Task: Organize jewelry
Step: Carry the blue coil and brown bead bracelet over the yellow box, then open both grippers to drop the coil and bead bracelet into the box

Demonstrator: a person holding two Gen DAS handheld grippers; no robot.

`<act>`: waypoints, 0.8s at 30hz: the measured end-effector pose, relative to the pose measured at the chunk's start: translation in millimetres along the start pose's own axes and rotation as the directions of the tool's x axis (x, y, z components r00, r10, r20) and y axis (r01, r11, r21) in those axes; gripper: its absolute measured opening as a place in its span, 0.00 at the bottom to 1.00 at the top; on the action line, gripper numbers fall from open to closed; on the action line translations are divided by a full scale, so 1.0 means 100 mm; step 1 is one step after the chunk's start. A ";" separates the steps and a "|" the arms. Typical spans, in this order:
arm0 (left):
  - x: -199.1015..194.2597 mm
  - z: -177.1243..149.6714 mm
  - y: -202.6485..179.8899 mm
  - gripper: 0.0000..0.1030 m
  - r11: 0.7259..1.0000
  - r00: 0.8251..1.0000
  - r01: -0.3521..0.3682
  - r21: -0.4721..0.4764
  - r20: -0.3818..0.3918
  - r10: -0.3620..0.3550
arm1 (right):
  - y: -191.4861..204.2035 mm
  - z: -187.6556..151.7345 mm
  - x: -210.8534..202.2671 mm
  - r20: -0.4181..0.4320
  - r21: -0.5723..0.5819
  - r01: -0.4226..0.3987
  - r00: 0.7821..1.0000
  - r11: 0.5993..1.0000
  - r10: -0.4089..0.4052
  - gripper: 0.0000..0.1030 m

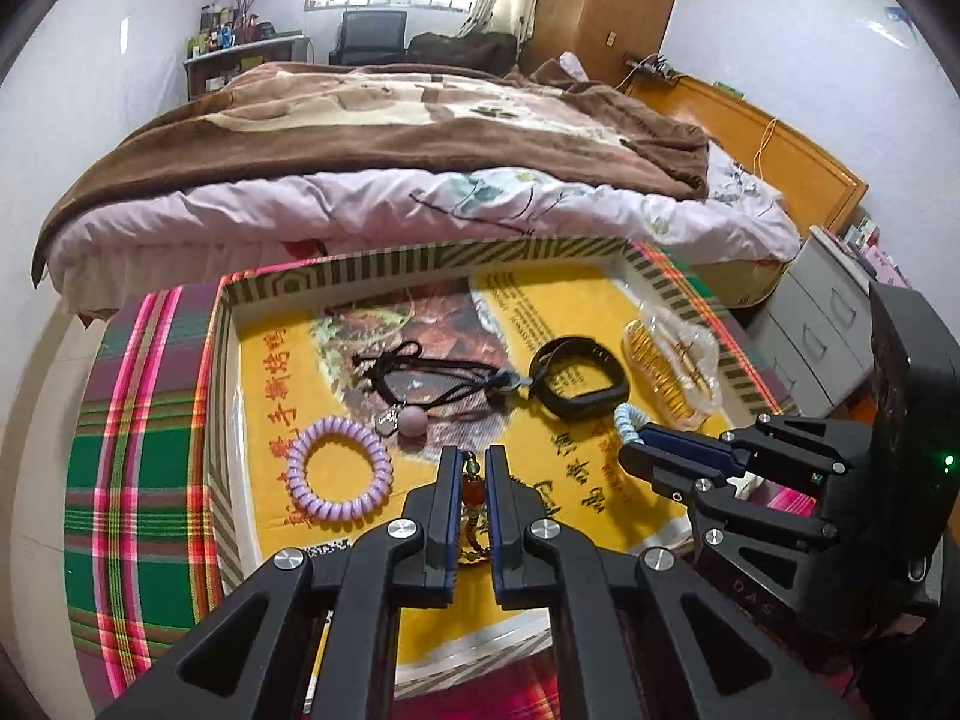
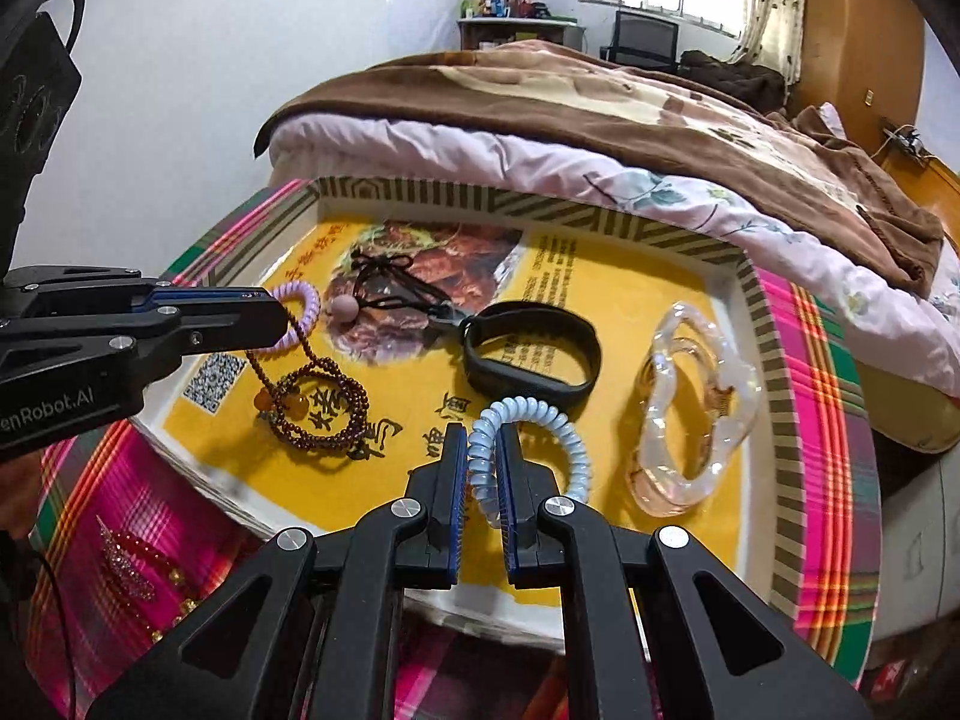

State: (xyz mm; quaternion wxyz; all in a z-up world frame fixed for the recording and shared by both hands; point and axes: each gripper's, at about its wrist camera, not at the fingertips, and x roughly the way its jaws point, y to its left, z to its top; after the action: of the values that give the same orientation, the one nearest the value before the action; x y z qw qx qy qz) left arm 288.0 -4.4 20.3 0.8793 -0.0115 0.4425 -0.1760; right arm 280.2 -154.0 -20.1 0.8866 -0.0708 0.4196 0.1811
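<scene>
Your left gripper (image 1: 470, 465) is pinching the bead string (image 2: 318, 414) (jaws nearly closed); your right gripper (image 2: 482, 441) is clamping the blue coil (image 2: 528, 444) over the tray (image 2: 540, 207).

A plaid cloth (image 2: 828, 360) carries the striped-rim tray (image 2: 774, 396) and red hair clips (image 2: 138, 564).

I see the brown bead strand (image 2: 318, 408) coiled on the yellow tray liner (image 2: 630, 300), one end lifted taut. Pale blue spiral band (image 2: 528, 444) tilted up off the liner. Lilac spiral band (image 1: 339, 467) lies flat, near left. Black cord with pink bead (image 1: 414, 420) mid-tray, touching the black wristband (image 2: 531, 354). Clear bangle (image 2: 690, 408) far right.
</scene>
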 end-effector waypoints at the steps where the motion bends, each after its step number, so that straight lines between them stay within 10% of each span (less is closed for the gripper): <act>1: 0.02 -0.01 0.01 0.07 1.000 1.000 0.000 -0.003 -0.004 0.000 | 0.00 0.00 0.01 -0.002 -0.002 -0.002 1.000 1.000 0.002 0.10; 11: 0.13 -0.08 0.05 0.08 1.000 0.999 -0.027 -0.015 -0.033 0.026 | 0.04 -0.02 0.13 -0.034 -0.008 -0.003 0.999 1.000 0.003 0.10; 24: 0.05 -0.15 0.05 0.54 0.999 0.999 -0.043 -0.031 -0.025 0.042 | 0.05 -0.03 0.06 -0.013 0.013 0.004 1.000 1.000 -0.004 0.25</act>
State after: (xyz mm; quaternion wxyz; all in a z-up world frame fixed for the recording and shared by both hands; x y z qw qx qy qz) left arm 280.1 0.7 6.6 0.8770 -0.0139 0.4562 -0.1504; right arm 280.1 -148.7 -26.8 0.8848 -0.0671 0.4261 0.1761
